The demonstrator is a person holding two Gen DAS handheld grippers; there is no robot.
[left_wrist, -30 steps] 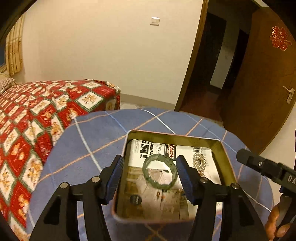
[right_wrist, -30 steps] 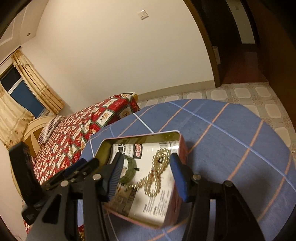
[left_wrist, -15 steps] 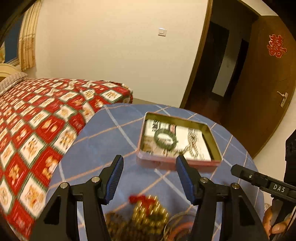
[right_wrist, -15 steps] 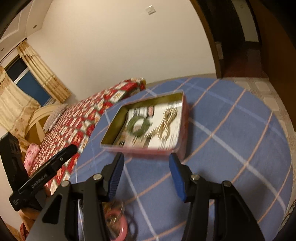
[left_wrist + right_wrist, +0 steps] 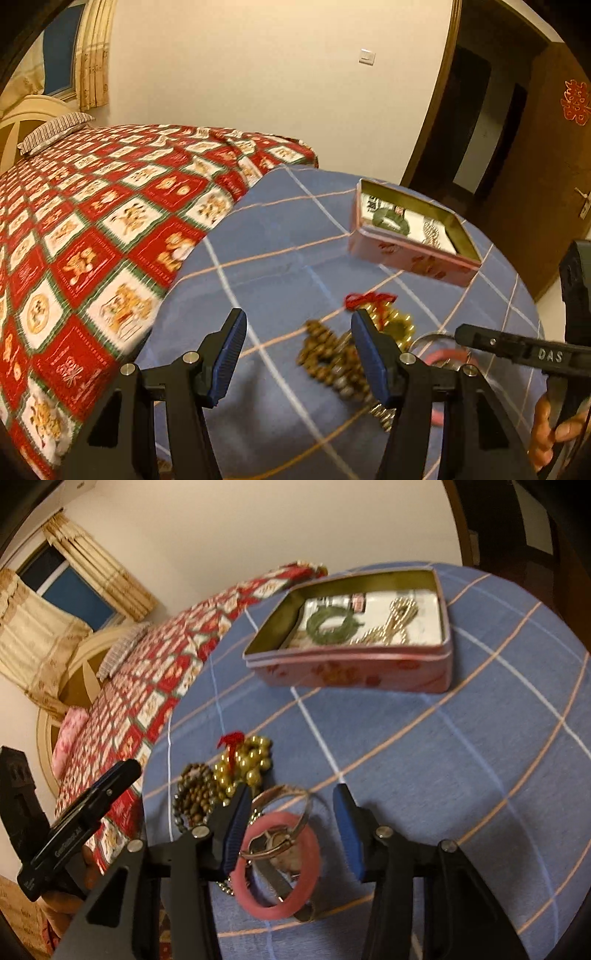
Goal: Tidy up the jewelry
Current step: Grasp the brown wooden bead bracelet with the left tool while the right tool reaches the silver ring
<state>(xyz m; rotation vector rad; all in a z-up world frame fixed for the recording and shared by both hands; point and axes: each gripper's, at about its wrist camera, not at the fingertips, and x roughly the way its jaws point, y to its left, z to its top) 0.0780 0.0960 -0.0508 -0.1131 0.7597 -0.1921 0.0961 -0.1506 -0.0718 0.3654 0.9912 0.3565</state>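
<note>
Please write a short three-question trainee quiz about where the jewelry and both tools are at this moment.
1. True or false: the green bangle lies inside the pink tin.
2. Which item lies between the right tool's fingers: A) pink bangle, B) gold bead bracelet, C) pearl necklace?
3. Fill in: the left tool is ____ and holds nothing.

Key: 1 true; 2 A; 3 open.
</note>
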